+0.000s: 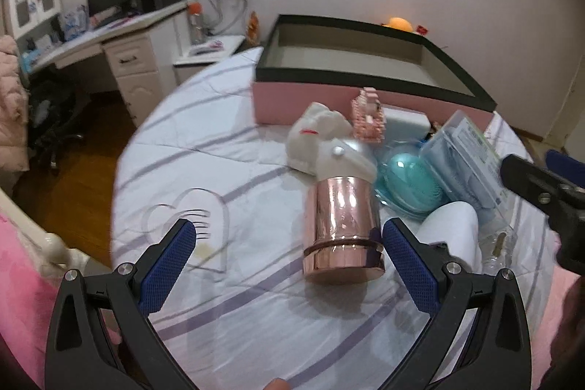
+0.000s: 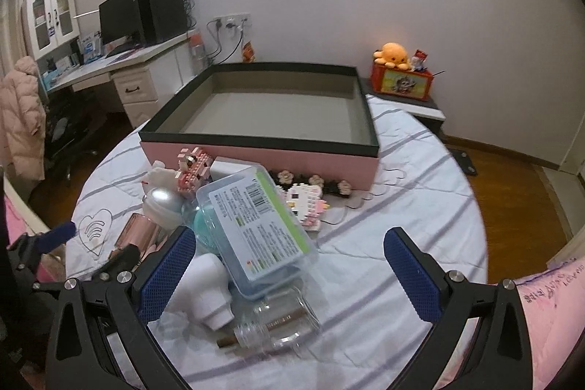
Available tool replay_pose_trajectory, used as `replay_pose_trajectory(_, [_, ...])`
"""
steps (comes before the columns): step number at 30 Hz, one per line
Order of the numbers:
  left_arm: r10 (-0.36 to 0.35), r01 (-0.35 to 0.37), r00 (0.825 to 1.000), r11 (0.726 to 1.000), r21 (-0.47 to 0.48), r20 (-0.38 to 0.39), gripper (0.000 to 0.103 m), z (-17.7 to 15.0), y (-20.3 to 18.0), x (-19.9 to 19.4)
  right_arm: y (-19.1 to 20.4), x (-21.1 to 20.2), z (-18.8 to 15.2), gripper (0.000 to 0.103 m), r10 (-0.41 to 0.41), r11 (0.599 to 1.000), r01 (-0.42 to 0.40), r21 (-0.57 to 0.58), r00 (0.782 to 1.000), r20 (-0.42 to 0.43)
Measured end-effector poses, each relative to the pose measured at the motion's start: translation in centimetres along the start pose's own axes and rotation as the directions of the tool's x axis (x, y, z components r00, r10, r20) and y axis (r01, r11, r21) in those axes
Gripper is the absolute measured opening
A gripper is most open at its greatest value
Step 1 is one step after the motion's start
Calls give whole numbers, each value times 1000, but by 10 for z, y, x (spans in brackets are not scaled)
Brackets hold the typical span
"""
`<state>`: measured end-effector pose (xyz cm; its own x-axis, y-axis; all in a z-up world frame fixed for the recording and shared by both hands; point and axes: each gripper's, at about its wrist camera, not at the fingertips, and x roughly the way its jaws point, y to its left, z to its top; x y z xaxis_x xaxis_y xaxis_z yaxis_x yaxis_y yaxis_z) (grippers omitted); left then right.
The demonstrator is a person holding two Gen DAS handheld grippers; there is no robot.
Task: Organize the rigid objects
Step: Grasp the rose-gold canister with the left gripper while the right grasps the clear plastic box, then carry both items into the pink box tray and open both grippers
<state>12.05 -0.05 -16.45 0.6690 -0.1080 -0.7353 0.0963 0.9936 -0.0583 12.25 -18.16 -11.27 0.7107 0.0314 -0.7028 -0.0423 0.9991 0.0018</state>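
An open box [image 2: 263,148] is set on the bed [image 2: 402,207], with a cluster of objects piled in front of its near wall. In the cluster, a flat packaged case [image 2: 256,225] is propped over a round item [image 1: 409,185] and a bottle [image 2: 208,287], with a glass jar [image 2: 278,324] nearest and a lying tumbler [image 1: 343,225] at the left. A desk [image 2: 109,64] is placed behind left, a nightstand [image 2: 420,105] behind right.

Both wrist views low over bed [image 1: 219,170], facing shared box [image 2: 263,152].
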Motion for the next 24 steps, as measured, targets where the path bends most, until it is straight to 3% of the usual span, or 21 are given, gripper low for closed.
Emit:
replay_pose_trajectory(5, [-23,24,999,1000,18,-37,103,3,-3,19,3,24,3,98,42,999,-43,-24,998,-53])
replay_pose_trajectory(10, [-62,61,995,998,-23,-72,97,4,5,33,2,43,4,93,87,995,-91,-34,992,-88])
replay_pose_trajectory(11, [-63,61,996,998,-21,-68,93,5,5,33,2,47,5,90,103,994,-106,-34,990,-99])
replay_pose_trajectory(13, [-77,76,995,997,-19,-66,81,6,5,33,1,55,4,73,135,990,-139,-25,983,-122])
replay_pose_trajectory(15, [-87,86,994,996,-19,-71,59,8,6,33,-1,56,4,72,141,989,-145,-21,983,-117])
replay_pose_trajectory(17, [-108,106,992,994,-26,-73,47,8,4,32,-3,54,4,65,161,986,-164,-11,980,-113])
replay_pose_trajectory(24, [-131,128,989,991,-45,-68,47,7,6,26,-10,42,4,63,178,984,-178,17,981,-73])
